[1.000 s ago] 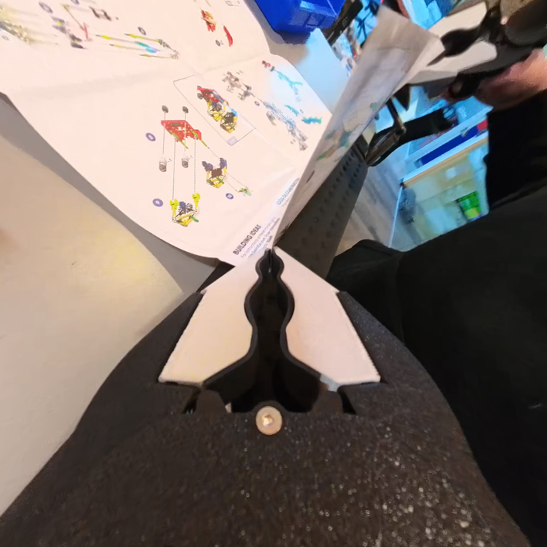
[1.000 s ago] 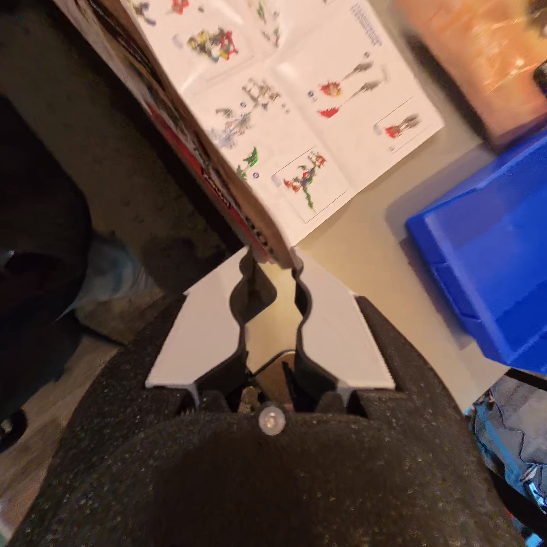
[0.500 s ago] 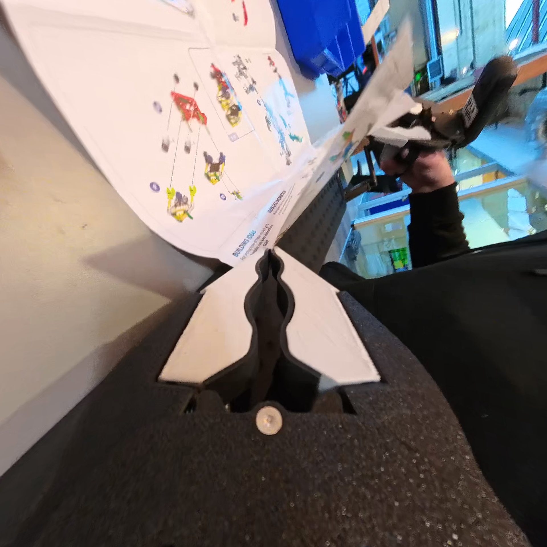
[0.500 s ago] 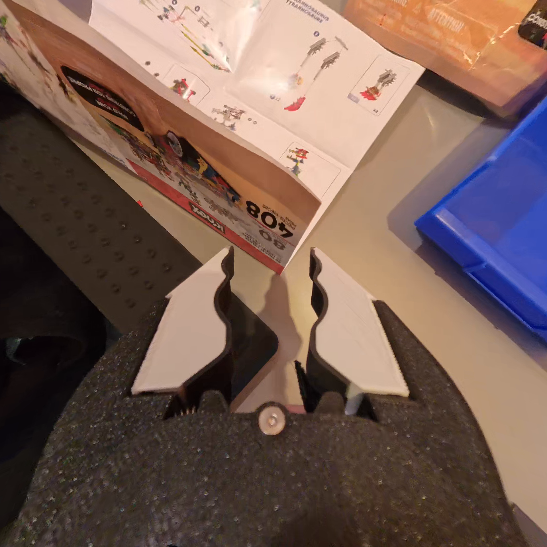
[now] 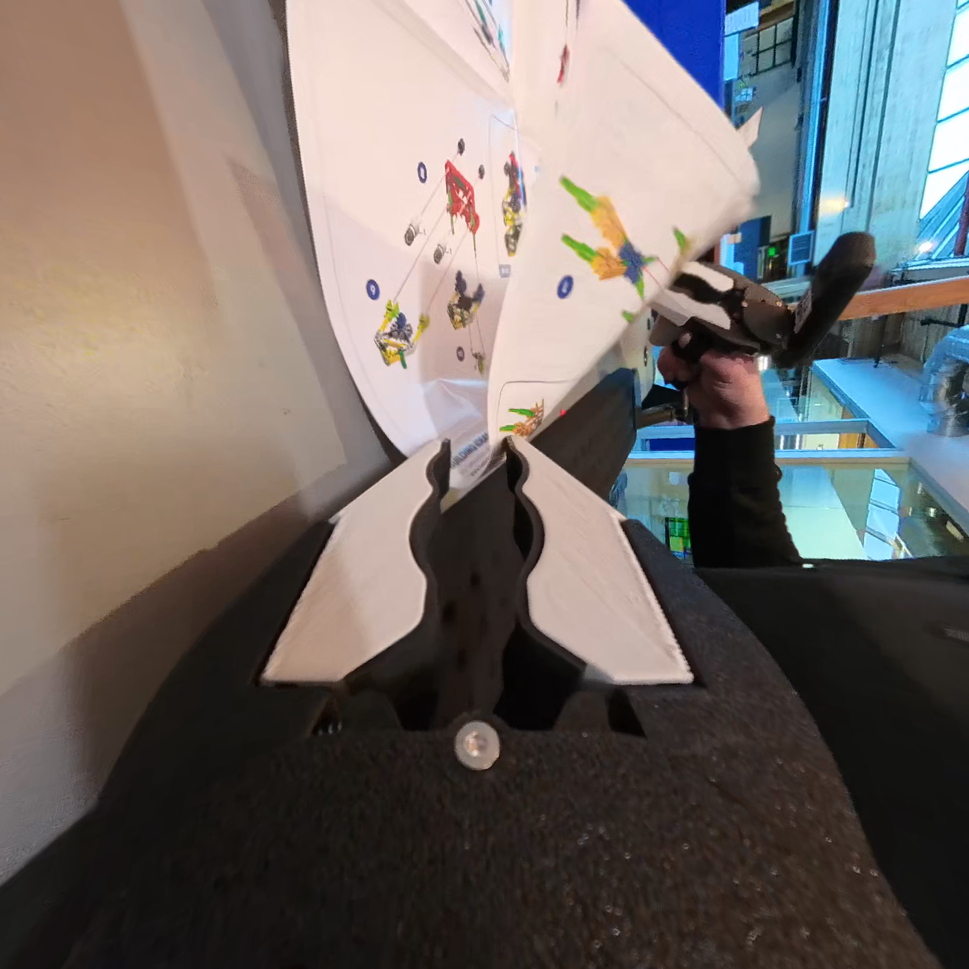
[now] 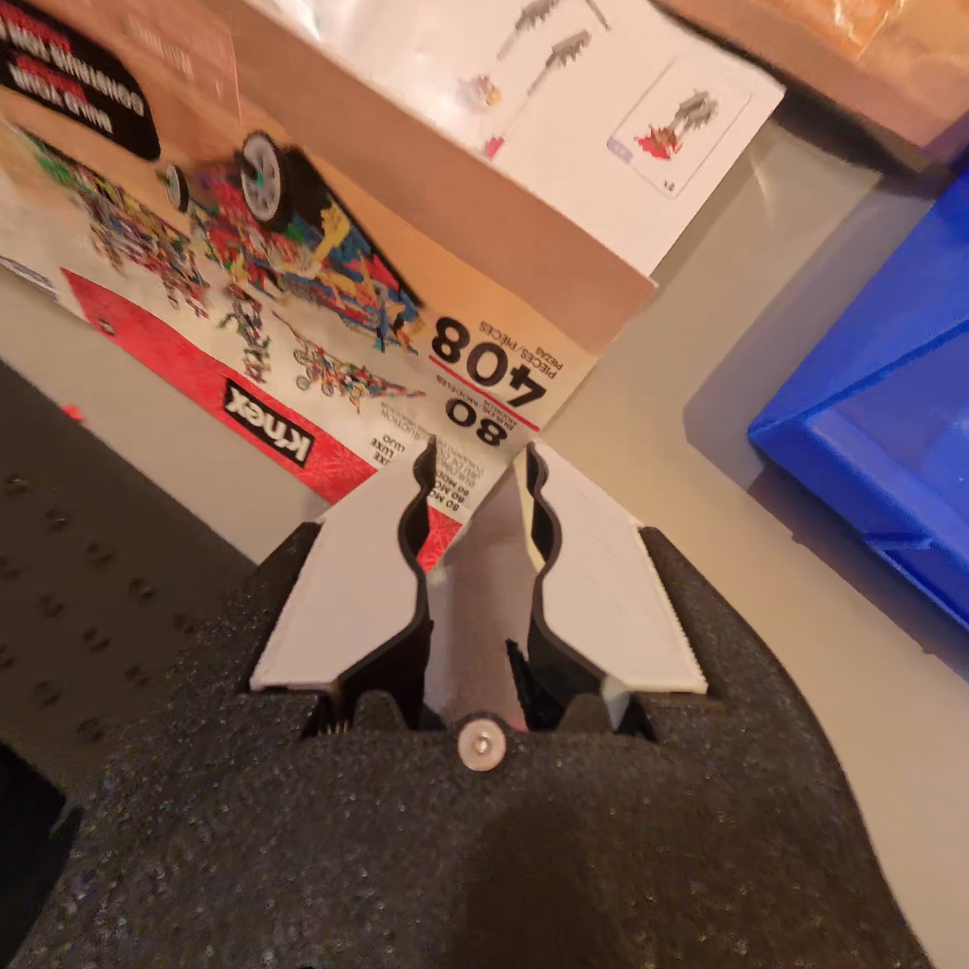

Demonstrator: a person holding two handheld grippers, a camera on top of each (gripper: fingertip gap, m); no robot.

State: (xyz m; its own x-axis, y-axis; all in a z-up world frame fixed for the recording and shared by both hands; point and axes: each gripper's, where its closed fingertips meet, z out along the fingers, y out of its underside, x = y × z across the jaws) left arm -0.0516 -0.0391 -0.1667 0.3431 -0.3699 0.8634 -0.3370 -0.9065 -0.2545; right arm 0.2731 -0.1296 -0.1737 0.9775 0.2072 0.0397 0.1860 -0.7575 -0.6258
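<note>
A large white instruction sheet [image 5: 419, 251] with coloured toy-model pictures lies on the table, one page lifted and curling over. My left gripper [image 5: 478, 451] is slightly open, and the sheet's near corner sits loose between its tips. In the right wrist view the sheet's folded-over cover page [image 6: 314, 293], with colourful pictures and a red band, lies on the white sheet [image 6: 603, 131]. My right gripper [image 6: 480, 451] is open, with the cover's corner between its fingers. It also shows in the left wrist view [image 5: 697, 304], held by a hand [image 5: 729, 388] at the lifted page's edge.
A blue plastic bin [image 6: 865, 419] stands to the right on the grey table [image 6: 655, 524]. An orange-brown packet [image 6: 839, 52] lies at the far right. A black perforated mat [image 6: 78, 550] runs along the table's near edge. A black sleeve [image 5: 734, 498] is close by. The gap from one gripper's tips to the other's is roughly 35 cm. The orange-brown packet [image 6: 839, 52] is about 20 cm from my right fingertips.
My left gripper, shut on the sheet's corner before, has opened a little. My right gripper let go of the cover page, then moved in on its corner. The page has folded over.
</note>
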